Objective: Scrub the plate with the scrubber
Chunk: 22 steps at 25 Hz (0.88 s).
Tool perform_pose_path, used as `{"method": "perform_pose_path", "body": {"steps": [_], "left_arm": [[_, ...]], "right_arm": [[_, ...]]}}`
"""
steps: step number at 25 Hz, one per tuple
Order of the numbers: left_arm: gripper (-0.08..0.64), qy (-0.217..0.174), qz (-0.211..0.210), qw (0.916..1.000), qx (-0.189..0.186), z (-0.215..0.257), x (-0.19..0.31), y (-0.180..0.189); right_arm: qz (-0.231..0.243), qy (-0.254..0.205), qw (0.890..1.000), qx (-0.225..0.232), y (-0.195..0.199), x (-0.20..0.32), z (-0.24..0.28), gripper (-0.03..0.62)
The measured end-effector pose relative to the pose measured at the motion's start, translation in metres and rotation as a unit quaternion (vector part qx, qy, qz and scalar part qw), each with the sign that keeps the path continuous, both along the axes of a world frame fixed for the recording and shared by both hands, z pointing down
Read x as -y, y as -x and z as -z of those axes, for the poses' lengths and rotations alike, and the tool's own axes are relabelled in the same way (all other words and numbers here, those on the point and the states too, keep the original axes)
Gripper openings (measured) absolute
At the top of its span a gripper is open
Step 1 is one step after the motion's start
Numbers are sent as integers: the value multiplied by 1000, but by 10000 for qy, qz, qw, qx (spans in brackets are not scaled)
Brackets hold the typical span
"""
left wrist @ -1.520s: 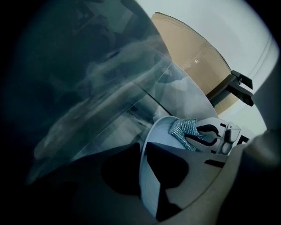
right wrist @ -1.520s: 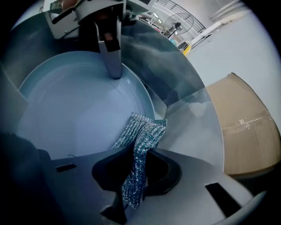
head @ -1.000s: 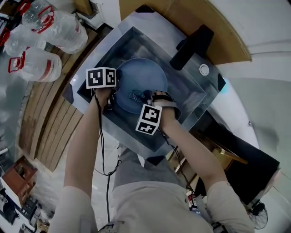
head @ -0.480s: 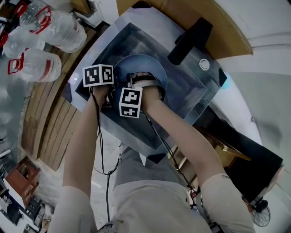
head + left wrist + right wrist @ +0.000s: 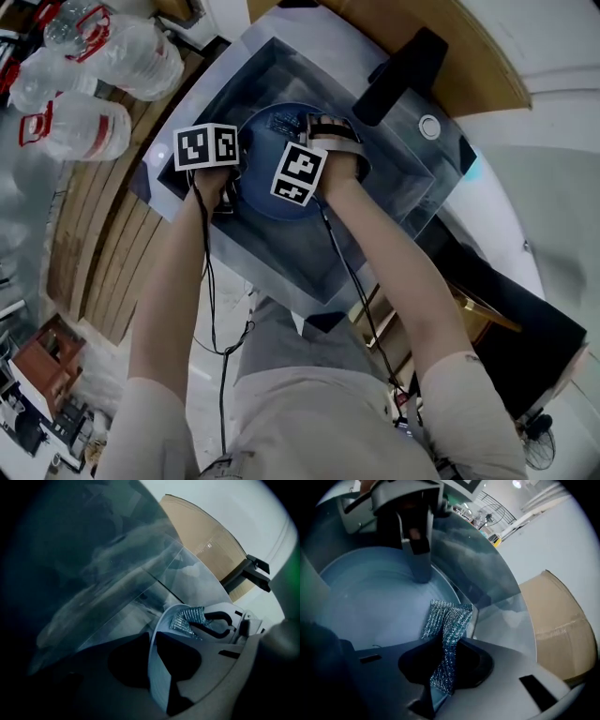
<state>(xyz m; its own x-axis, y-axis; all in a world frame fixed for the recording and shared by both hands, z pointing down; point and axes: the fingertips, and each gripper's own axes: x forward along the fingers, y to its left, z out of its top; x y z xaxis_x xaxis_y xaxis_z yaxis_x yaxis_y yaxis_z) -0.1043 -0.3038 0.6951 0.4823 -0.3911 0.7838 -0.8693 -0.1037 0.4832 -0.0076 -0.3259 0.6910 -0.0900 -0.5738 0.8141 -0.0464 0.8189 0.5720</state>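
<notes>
The scrubber (image 5: 449,620), a silvery-blue mesh pad, is pinched between the jaws of the right gripper (image 5: 445,660). The jaws are closed on its lower part. Its upper part stands free above them, folded lengthwise, in the centre of the right gripper view. The free end is seen at the right-hand rim of the blue plate (image 5: 370,597), whose face fills the left half of that view.

The jaws of the left gripper (image 5: 155,662) are clamped on the plate's rim. The rim is seen edge-on as a pale band running between them in the lower middle of the left gripper view. Just beyond it, to the right of centre, the scrubber is seen lying against the plate's inner face.

In the head view both grippers are held over the plate in the upper middle of the frame, the left at the plate's left edge and the right above its right part. The plate is held inside a steel sink (image 5: 380,192). A black faucet (image 5: 405,75) is seen at the sink's upper right edge, a brown board (image 5: 394,28) beyond it, and clear water bottles (image 5: 103,66) at the upper left.
</notes>
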Motion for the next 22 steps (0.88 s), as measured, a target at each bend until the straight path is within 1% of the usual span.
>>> {"method": "perform_pose_path", "body": {"steps": [2,3,6,9,11,13,15,16,19,21,22], "left_arm": [[66,-88,-137,9997,204,0,-1,-1],[67,-113,-167,9995,257,0,-2,-2],[66,-110,-108,9996,237,-1,-3,-1],[66,-112,-99,9995,267,-1,-3,0],[67,-113,-31,9995,309,0,-2,1],[69,-90,94,9993,347,0,-4,-1],[72,-78,123,9991,399,0,-7,-3],[72,-77,128,9991,403,0,-8,-5],[74,-72,244,9992,315,2,-11,-6],[74,-201,342,9991,156,11,-10,-10],[78,-312,355,9988,100,18,-10,-11]], "right_arm": [[12,-169,9994,-294,-19,8,0,72],[10,-150,9992,-376,-25,6,0,72],[-205,168,9984,-490,-42,-9,-1,72],[-472,707,9946,-589,-54,-33,-1,75],[-584,1221,9895,-497,-56,-57,0,80],[-573,1663,9839,-331,-54,-85,2,81],[-419,1890,9809,-199,-42,-111,4,83],[-272,1911,9811,-138,-33,-122,5,83],[261,1810,9830,133,0,-145,6,85],[499,1713,9833,355,19,-152,9,89],[543,1625,9841,474,26,-153,13,91]]}}
